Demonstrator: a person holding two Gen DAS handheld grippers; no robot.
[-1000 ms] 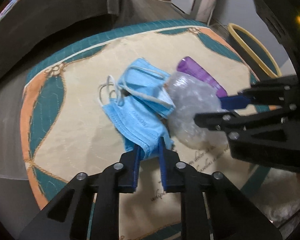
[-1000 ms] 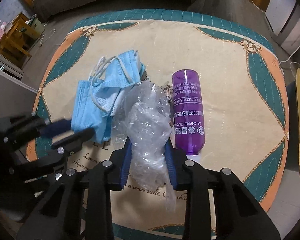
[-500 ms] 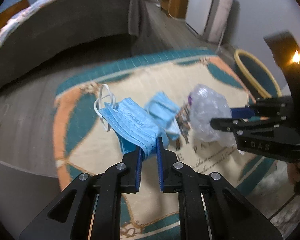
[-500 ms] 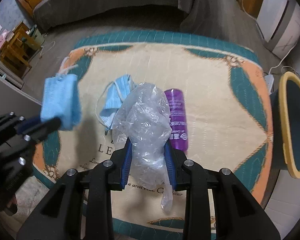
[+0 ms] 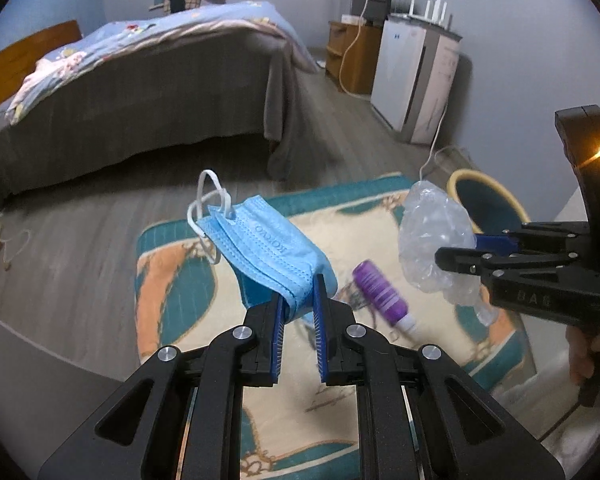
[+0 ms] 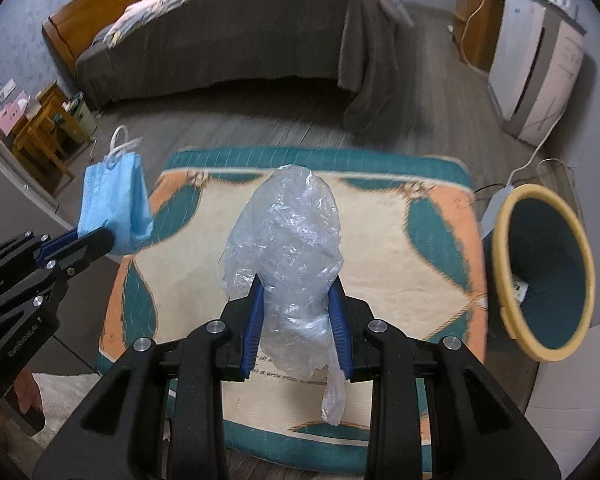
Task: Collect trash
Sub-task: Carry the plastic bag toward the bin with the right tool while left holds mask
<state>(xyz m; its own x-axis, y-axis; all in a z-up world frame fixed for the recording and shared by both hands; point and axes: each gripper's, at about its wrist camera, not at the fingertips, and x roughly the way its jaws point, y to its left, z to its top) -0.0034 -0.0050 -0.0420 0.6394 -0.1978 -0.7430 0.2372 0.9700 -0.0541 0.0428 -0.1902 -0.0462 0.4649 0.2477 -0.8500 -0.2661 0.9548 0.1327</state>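
While left jaws pinch the mask (image 5: pixel 266 246), right jaws clamp the plastic bag (image 6: pixel 288 240).

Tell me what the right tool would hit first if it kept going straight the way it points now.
Probably the rug. The right tool, shut on the crumpled plastic bag, points down at the rug's cream middle, and nothing else shows in that line. The bin stands well off to the right. Depth is hard to judge.

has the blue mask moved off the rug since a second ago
Yes. The mask lay on the rug beside the purple bottle; now it hangs above the rug, clamped in the left hand-held gripper.
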